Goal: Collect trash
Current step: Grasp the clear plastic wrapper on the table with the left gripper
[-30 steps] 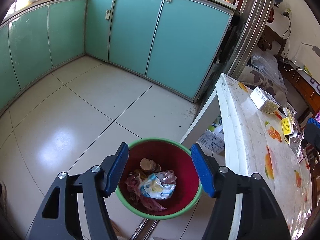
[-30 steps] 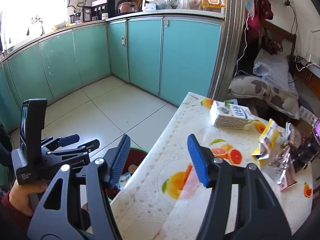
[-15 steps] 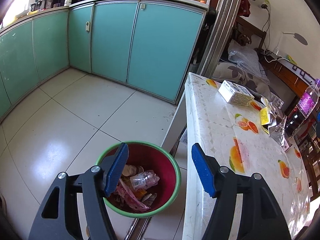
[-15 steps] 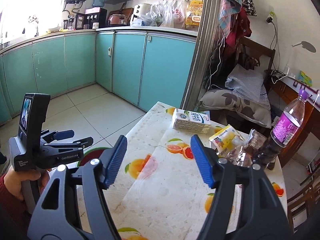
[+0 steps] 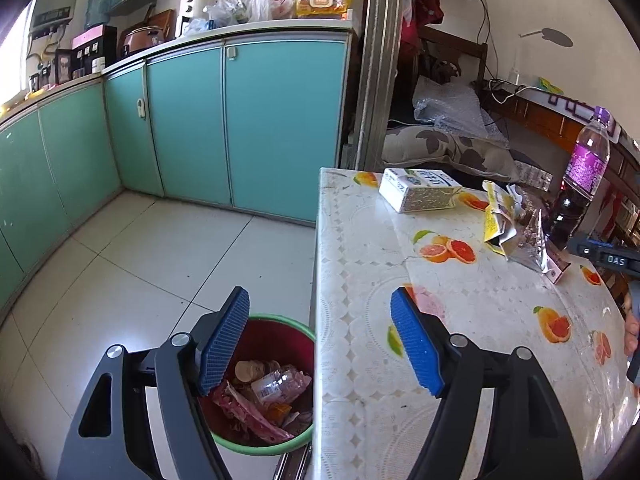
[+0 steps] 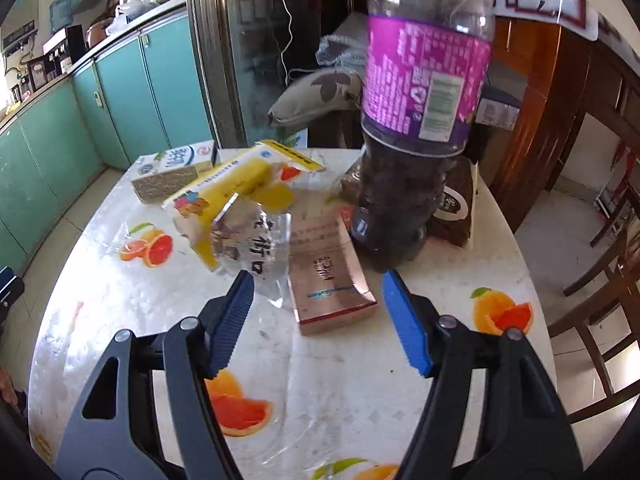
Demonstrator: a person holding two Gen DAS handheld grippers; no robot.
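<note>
Blue ribbed pads line both grippers, and both stand wide apart with nothing between them. The right gripper (image 6: 318, 322) hangs low over the surface (image 6: 340, 392), a pale cloth printed with orange slices. Just ahead of it, between the lines of its fingers, lies a flat pink carton (image 6: 330, 276), its near end almost level with the fingertips. Touching that carton on its left is a crumpled clear wrapper (image 6: 256, 246) with dark print, and on top of the wrapper leans a torn yellow box (image 6: 236, 196). Ahead and to the right stands a bottle (image 6: 416, 120) with a purple label, upright, dark liquid in its lower half; a brown packet (image 6: 456, 208) sits behind it, though I cannot tell whether they touch. Farther off to the left lies a white carton (image 6: 176, 170) on its side.

The left gripper (image 5: 320, 342) hovers over the surface's edge (image 5: 352, 320). Below its left finger, on the tiled floor (image 5: 140, 264), sits a red bin with a green rim (image 5: 276, 340) holding wrappers and a small bottle. Teal cupboards (image 5: 280, 128) stand well beyond.
</note>
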